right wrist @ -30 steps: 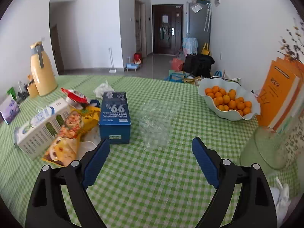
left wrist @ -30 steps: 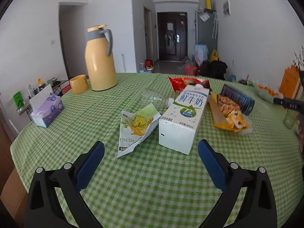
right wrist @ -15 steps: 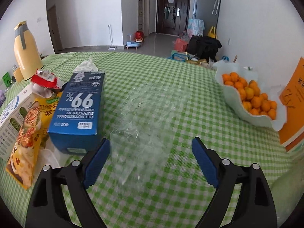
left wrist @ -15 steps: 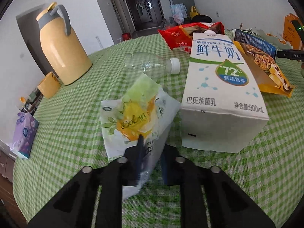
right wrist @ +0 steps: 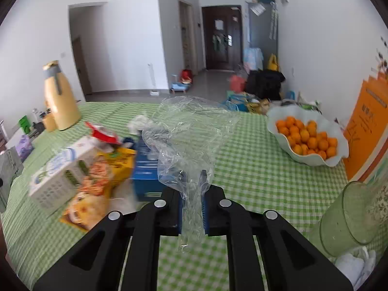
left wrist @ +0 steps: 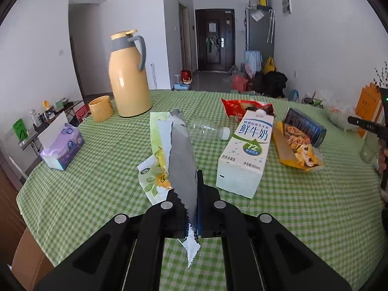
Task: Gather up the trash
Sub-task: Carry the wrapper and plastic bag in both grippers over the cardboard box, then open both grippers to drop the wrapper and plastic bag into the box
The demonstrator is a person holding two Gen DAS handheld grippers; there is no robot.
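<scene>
My left gripper [left wrist: 192, 194] is shut on a torn green-and-white foil snack wrapper [left wrist: 179, 155] and holds it up above the green checked table [left wrist: 97, 194]. My right gripper [right wrist: 192, 194] is shut on a crumpled clear plastic bag [right wrist: 189, 131], also lifted off the table. More trash lies on the table: a white milk carton [left wrist: 245, 155], an empty clear bottle [left wrist: 208, 128], a red snack bag [left wrist: 242, 106], a yellow snack bag [left wrist: 295, 148] and a blue box [right wrist: 145, 174].
A yellow thermos jug [left wrist: 128, 75], a yellow cup [left wrist: 100, 108] and a purple tissue pack [left wrist: 61, 148] stand at the left. A bowl of oranges [right wrist: 308, 138], an orange book [right wrist: 366, 126] and a green glass [right wrist: 351, 213] stand at the right.
Both grippers were open a second ago. The left closed on the foil wrapper and lifted it; the right closed on the clear plastic bag and lifted it.
</scene>
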